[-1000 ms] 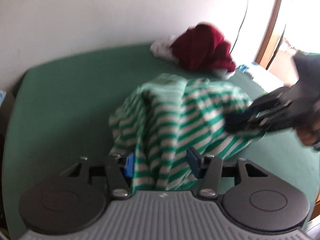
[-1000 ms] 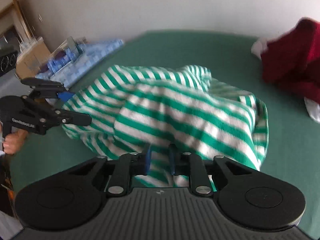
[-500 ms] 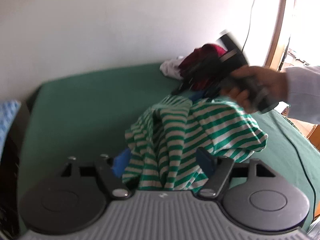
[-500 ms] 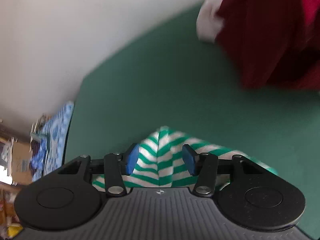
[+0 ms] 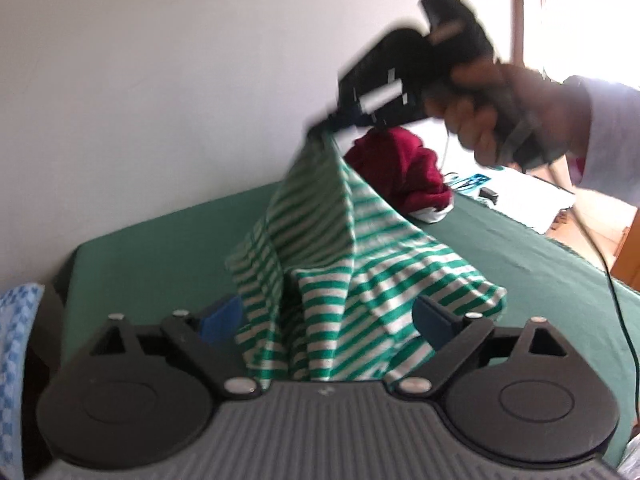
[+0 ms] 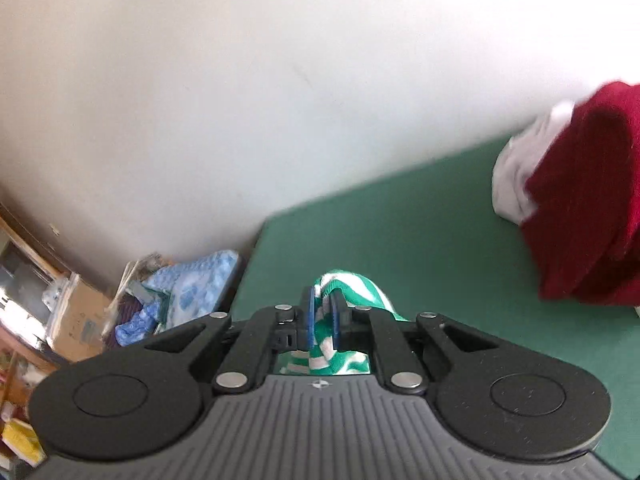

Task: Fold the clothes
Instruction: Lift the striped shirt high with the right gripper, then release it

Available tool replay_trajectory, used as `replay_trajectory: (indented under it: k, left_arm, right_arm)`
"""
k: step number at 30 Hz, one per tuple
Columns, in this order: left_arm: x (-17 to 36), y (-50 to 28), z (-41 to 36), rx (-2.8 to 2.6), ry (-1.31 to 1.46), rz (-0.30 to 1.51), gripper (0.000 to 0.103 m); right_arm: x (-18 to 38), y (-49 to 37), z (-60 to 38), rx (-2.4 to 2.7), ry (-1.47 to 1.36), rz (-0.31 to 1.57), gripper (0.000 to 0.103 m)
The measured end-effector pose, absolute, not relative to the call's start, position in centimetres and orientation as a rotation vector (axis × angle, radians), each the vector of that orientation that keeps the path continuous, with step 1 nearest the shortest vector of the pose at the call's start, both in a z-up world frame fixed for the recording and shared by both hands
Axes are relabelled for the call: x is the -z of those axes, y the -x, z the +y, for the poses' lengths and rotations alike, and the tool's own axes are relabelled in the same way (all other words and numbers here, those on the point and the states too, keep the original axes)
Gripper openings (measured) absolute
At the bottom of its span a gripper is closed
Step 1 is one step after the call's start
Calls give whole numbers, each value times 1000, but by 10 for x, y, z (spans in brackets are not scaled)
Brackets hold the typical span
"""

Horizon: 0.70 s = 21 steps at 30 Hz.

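Note:
A green-and-white striped garment [image 5: 344, 272] hangs like a tent above the green table cover [image 5: 140, 264]. My right gripper [image 5: 322, 130], held by a hand with a pale sleeve, pinches its top fold high up. In the right wrist view the right gripper [image 6: 324, 320] has its jaws closing, and its blue pads press on a bunch of the striped garment [image 6: 348, 284]. My left gripper [image 5: 326, 318] sits low in front, its jaws opening wide. The garment's lower part hangs loose between its pads, which do not press on it.
A dark red garment with white trim [image 5: 400, 172] lies at the back of the table [image 6: 420, 248], by the wall, also in the right wrist view [image 6: 592, 216]. Left of the table sit a blue patterned cloth [image 6: 192, 280] and a cardboard box [image 6: 76, 320]. A black cable [image 5: 612, 280] crosses the right side.
The right gripper moved to the garment's top, shut on it and lifted it. The left gripper's jaws spread apart and let the cloth go, and that hand rose a little.

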<state>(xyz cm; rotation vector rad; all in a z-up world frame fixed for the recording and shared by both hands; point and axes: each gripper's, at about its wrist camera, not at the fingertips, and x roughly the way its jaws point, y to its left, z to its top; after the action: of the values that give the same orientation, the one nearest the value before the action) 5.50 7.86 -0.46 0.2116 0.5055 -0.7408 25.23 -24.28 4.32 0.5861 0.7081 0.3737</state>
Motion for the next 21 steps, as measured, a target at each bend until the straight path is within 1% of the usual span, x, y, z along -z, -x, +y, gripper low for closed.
replay_trajectory:
  k: [2,4,6,8,11,13,15,17,18,19,21]
  left_arm:
    - [5,-51,76,771,-210,504,95]
    - [5,-50,79,793,-194,496,95]
    - [5,-50,81,815,-177,487,96]
    - [3,-53,87,844,-134,491,96]
    - [-5,-67,108,904,9,514,97]
    - [-10,-77,116,932,57,520,91]
    - [-10,-85,118,962,80,523,85]
    - [-4,-92,110,961,21,545,76]
    - [0,-95,103,959,-21,559,69]
    - [4,-98,96,953,-58,577,65]
    - [11,-105,84,935,-90,605,64]
  right_arm:
    - [-59,-234,-252,-432,-677,638,8]
    - [-75,-215,-249,-395,-619,581,8]
    - [-78,-201,-254,-470,-708,551,8]
    - [-89,-181,-246,-395,-575,523,8]
    - [-87,-159,-246,-479,-592,524,8]
    - [-86,-141,-236,-465,-491,511,8]
    - [-78,-127,-233,-479,-470,516,8]
    - [-69,-114,-234,-475,-460,521,8]
    - [-65,-106,-236,-475,-465,519,8]
    - [-60,-98,-238,-476,-470,518,8]
    - [-57,-110,-231,-473,-499,518,8]
